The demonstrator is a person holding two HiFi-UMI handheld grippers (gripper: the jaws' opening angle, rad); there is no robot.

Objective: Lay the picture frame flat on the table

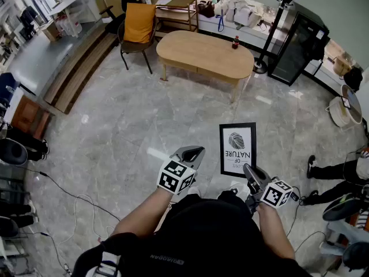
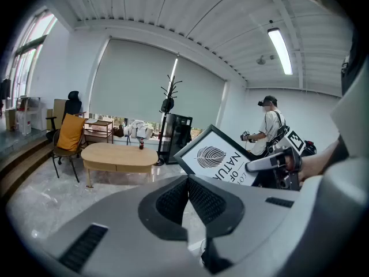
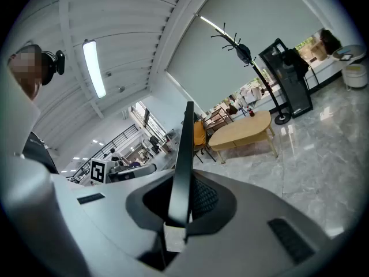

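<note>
Two grippers are in view, and only one is doing work. We find the right gripper (image 1: 249,171) closed on the picture frame (image 1: 237,149): in the right gripper view the frame's black edge runs straight up between the fingers (image 3: 205,198), which pinch it narrowly, and the head view places that hold near the frame's corner closest to the person. We find the left gripper (image 1: 193,152) carrying nothing; its fingers (image 2: 173,199) meet at the tips with no object between them, and it hovers just beside the frame, on its left, without touching it. The frame is in the air above the marble floor (image 1: 115,131), printed face turned up towards the head camera, resting on no surface. The wooden bench (image 1: 190,53) stands well apart from it, farther out across the floor, with a small bottle (image 1: 235,41) near its far right end and a chair (image 1: 137,27) with an orange cushion off its left end. Our assessment of progress: the pick-up is done, but the frame has not reached the bench, so most of the task is outstanding. What is left, in our judgement, is to carry the frame over, lower it until it lies flat on the bench top, clear of the bottle and in from the edges, and then part the fingers. A hold near one corner may let so broad and thin a frame swing; the free gripper is available to steady it.
</note>
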